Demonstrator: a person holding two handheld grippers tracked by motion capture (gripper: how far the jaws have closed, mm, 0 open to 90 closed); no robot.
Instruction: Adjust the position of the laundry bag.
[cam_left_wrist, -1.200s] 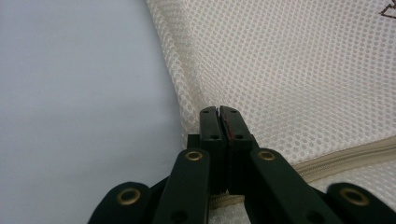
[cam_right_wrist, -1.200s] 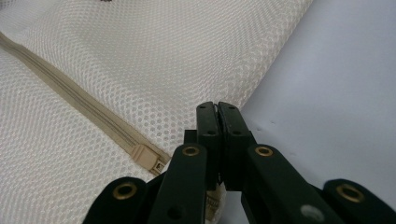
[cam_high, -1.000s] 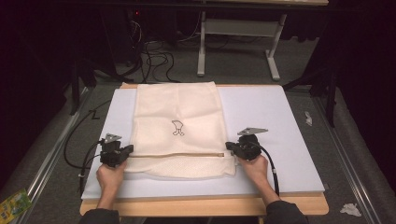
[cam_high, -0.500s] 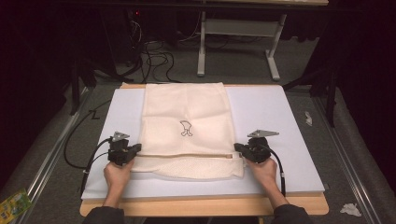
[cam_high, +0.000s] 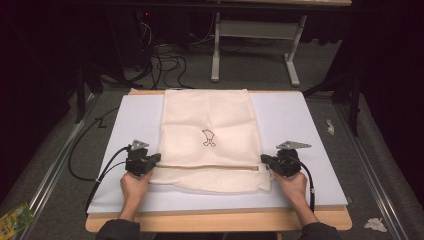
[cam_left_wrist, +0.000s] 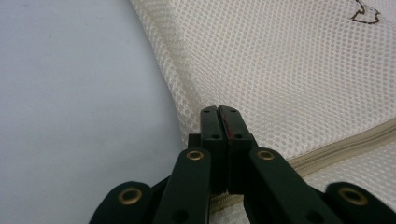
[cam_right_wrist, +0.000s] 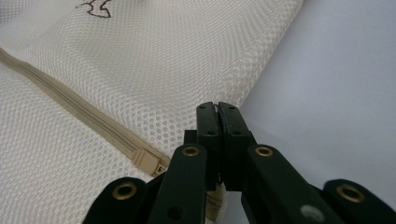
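cream mesh bag (cam_high: 207, 135) lies flat mid-tabletop (cam_high: 300, 120); you keep your left claw (cam_high: 150, 161) and right claw (cam_high: 267, 162) each clamped on a zipper-end edge, so it stays taut.

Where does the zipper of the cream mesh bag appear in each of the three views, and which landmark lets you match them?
High view: the zipper runs across the mesh bag near its front end, between the two grippers.
Left gripper view: it slants up from beside the jaws to the right edge.
Right gripper view: it slants from the left edge down to the jaws.
Shared landmark: the small dark emblem beyond the zipper.
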